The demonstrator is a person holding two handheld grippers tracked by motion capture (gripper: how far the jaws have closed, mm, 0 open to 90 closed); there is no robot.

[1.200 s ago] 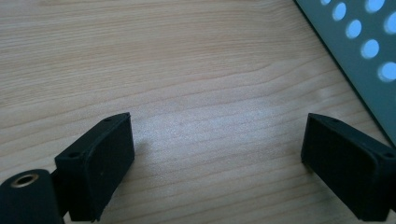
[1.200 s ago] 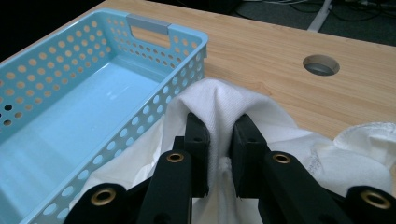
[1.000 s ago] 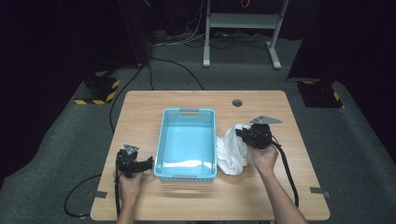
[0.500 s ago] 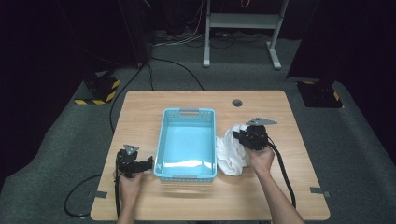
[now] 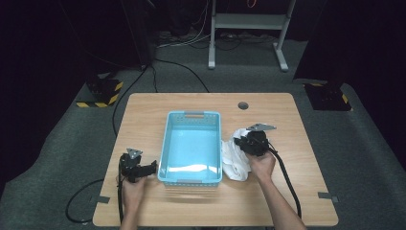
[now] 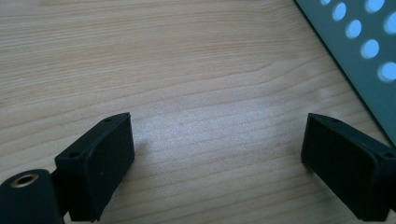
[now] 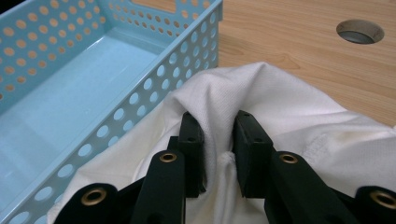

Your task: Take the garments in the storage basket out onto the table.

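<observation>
A light blue perforated basket (image 5: 163, 148) stands empty in the middle of the wooden table (image 5: 287, 115). A crumpled white cloth (image 5: 232, 163) lies against its right wall. My right gripper (image 5: 246, 143) is down on that cloth. In the right gripper view, the right gripper (image 7: 218, 140) is shut on a raised fold of the white cloth (image 7: 280, 102), next to the basket (image 7: 84, 93). My left gripper (image 5: 151, 167) rests low by the basket's left front corner. In the left gripper view, the left gripper (image 6: 217, 158) stands open over bare wood, with the basket wall (image 6: 369, 60) at the upper right.
A round cable hole (image 5: 243, 105) sits in the table behind the cloth, seen also as the cable hole (image 7: 359, 31). Cables trail off the front edge from both grippers. A metal stand (image 5: 249, 24) and striped floor blocks (image 5: 103, 91) lie beyond the table.
My right gripper has sunk a little and shifted slightly toward the basket, still holding the cloth. The left gripper has stayed in place.
</observation>
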